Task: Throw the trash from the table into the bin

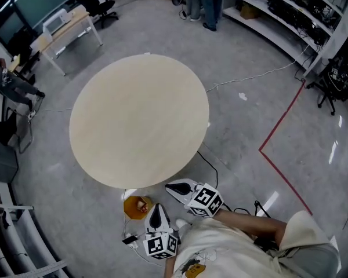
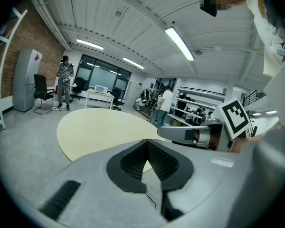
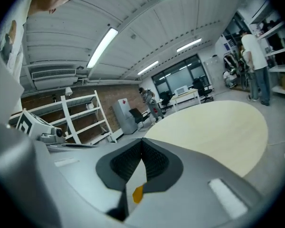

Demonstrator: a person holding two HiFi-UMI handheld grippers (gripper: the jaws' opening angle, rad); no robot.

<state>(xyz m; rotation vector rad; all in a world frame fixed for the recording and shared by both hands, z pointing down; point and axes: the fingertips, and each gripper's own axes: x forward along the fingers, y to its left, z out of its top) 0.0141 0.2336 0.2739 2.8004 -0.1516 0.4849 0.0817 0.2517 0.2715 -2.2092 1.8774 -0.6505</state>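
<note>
Worktop [image 1: 139, 120] is lying bare. Bin [image 1: 127, 206] is sitting on the floor beside it, probably holding the trash [image 1: 142, 204]. Left hand-held gripper [image 1: 157, 210] and right hand-held gripper [image 1: 175, 188] are both showing closed, empty jaws. Task is looking finished.

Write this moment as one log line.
left gripper: shut, empty | right gripper: shut, empty | table: bare | orange bin: on floor

1 small round orange bin [image 1: 138, 206] stands upright on grey floor [image 1: 238, 132], mouth up, just beside near edge of round pale-wood surface [image 1: 139, 120], a bit left of centre. Contents too blurred to tell.
</note>
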